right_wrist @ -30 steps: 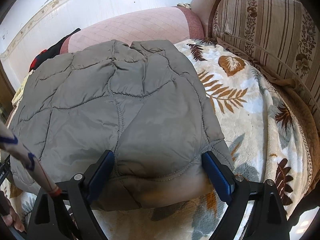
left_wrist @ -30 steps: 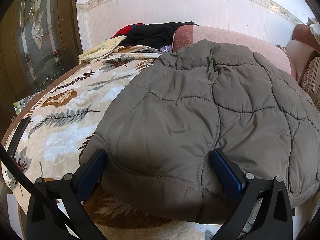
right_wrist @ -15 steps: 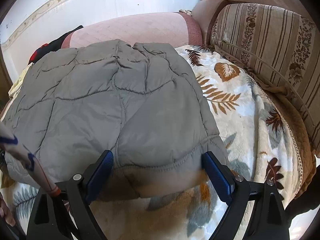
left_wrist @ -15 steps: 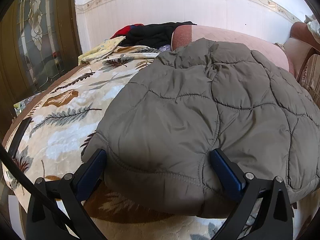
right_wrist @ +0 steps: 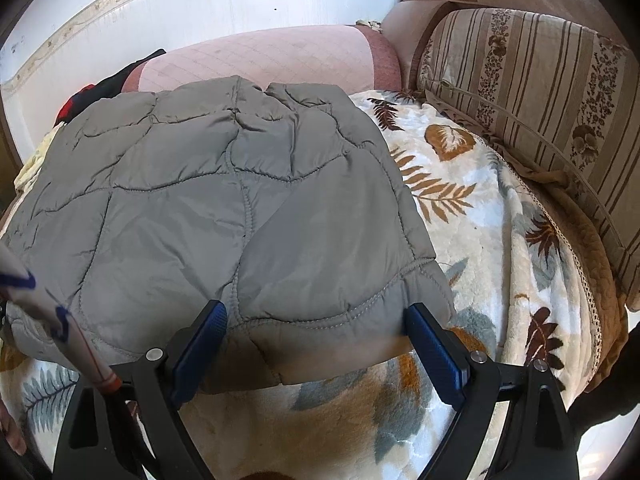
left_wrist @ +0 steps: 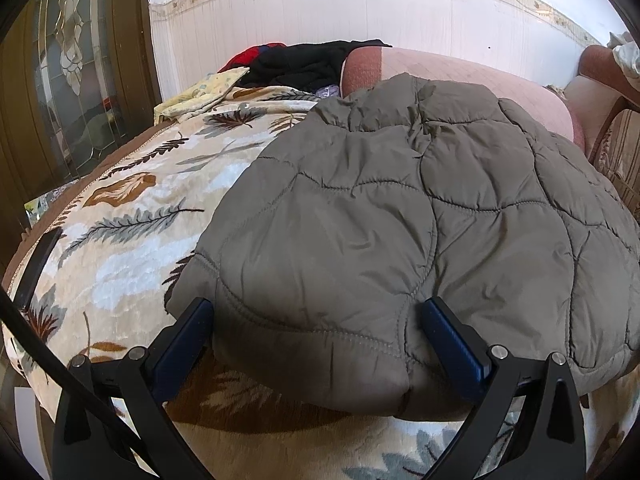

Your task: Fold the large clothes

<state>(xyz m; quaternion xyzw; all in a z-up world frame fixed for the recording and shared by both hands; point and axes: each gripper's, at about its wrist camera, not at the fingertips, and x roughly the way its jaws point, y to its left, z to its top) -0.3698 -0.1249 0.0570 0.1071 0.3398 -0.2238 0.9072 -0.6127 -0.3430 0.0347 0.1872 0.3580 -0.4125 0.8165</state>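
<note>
**Mia:** What is the biggest thing here?

**Ben:** The blanket [left_wrist: 132, 240]. It is cream with leaves on it, and it covers the whole seat. Everything else sits on it or next to it.

**Mia:** And where is the thing to fold?

**Ben:** The grey puffy jacket [left_wrist: 400, 220] lies flat in the middle of the blanket. Its far end reaches the pink cushion [right_wrist: 260, 56] at the back edge of the blanket. Its near hem hangs toward us.

**Mia:** What is beside the blanket?

**Ben:** A striped cushion [right_wrist: 540, 92] stands along one side of it. On the other side is a brown door with glass [left_wrist: 72, 80]. At the blanket's far corner is a pile of black and red clothes [left_wrist: 304, 64], with a pale yellow cloth [left_wrist: 204, 92] just beside it.

**Mia:** What are the claws doing?

**Ben:** The left gripper [left_wrist: 316, 320] has its two blue fingers spread wide, one on each side of the jacket's near hem. It is let go, not pinching. The right gripper [right_wrist: 316, 320] is the same at the hem's other corner, wide apart.

**Mia:** Do the fingers touch the jacket?

**Ben:** They look like they do, but the hem hides the tips, so I can't be sure.

**Mia:** Anything small?

**Ben:** A white sleeve [right_wrist: 48, 320] with blue marks, at the jacket's near edge.
</note>
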